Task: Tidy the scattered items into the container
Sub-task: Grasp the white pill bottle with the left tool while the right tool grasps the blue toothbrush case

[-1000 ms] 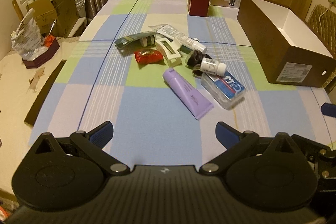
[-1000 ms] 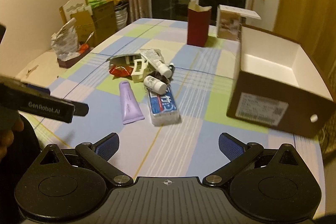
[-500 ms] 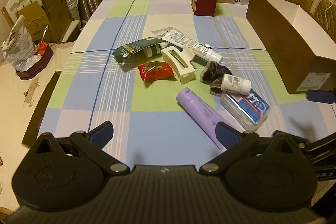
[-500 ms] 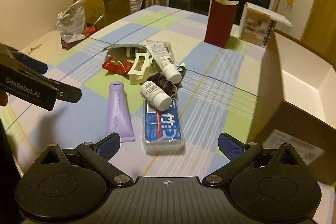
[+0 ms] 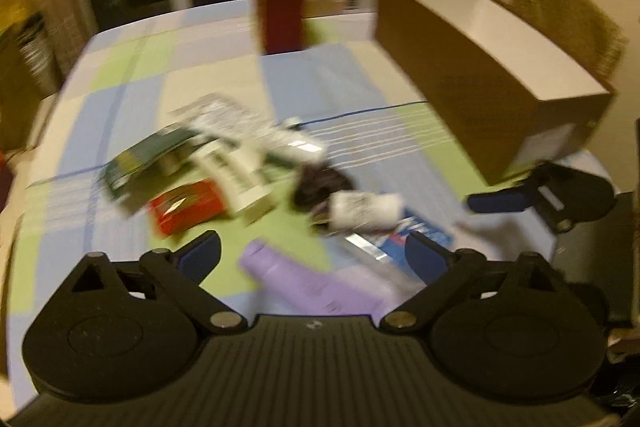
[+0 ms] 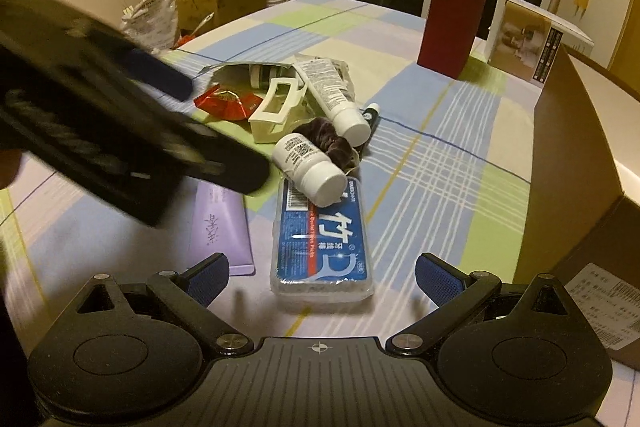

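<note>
— Moved in closer since the earlier frame: left tongs [image 5: 312, 253] down over the pile, purple tube [image 5: 316, 287] now lying between the spread pads, closing, not yet pressing on it.
— And the right tongs [image 6: 322, 277]?
— Spread wide, gripping nothing, hovering just short of the blue floss pack [image 6: 322, 239] on the desk [image 6: 440, 155].
— Anything in the way?
— Left tongs' black body crossing the right wrist view, covering the upper end of the purple tube. White bottle [image 6: 310, 165] lying tilted across the far end of the floss pack, cap toward the camera. Dark scrunchie [image 6: 332, 143] just behind it, then a white tube [image 6: 330, 95], cream clip [image 6: 276, 109], red wrapper [image 6: 226, 101] and green pouch [image 5: 140, 159].
— Hard to make out?
— Whole left view smeared by blur; labels unreadable there. Brown box [image 6: 576, 187] cut off at the right edge, its inside mostly hidden.
— Long axes?
— Floss pack running straight away from the right tongs; purple tube slanting, flat crimped end near, cap end toward the pile.
— Farther back?
— Red carton [image 6: 450, 27] and white carton [image 6: 528, 39], upright.
</note>
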The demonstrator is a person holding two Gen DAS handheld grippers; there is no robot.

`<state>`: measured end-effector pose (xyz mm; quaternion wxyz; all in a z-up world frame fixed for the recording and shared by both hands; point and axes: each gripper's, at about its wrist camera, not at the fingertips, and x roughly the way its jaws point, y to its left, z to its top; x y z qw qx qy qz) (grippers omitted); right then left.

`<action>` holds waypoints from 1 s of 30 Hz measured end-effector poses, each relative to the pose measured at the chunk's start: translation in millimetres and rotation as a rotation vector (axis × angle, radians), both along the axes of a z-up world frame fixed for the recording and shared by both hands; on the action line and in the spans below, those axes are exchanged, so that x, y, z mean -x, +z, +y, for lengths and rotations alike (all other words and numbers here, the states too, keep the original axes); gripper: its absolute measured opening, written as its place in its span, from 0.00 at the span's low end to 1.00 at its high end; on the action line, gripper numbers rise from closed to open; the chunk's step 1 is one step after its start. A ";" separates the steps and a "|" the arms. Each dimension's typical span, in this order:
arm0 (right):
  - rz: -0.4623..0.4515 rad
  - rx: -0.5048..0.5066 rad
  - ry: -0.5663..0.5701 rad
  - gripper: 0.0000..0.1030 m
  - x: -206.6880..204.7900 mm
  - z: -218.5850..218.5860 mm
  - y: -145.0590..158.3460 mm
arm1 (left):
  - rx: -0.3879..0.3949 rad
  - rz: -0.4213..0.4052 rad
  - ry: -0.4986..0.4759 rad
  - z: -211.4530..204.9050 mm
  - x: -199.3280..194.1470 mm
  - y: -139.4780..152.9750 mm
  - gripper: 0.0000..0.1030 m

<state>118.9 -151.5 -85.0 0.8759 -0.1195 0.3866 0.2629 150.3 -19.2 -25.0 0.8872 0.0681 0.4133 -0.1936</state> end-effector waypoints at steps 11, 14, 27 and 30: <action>0.002 -0.019 0.003 0.83 -1.4 0.4 -7.8 | -0.024 0.071 -0.064 -38.8 -29.4 -25.0 0.58; 0.004 -0.022 -0.001 0.83 -2.8 0.0 -9.2 | -0.047 0.075 -0.071 -42.8 -29.6 -27.0 0.40; -0.005 -0.030 0.001 0.83 -11.5 7.8 -9.1 | -0.049 0.041 -0.002 -13.0 -18.0 -4.4 0.40; -0.002 -0.024 -0.004 0.83 -14.9 11.2 -9.5 | -0.053 0.043 0.006 -7.8 -16.9 -2.6 0.40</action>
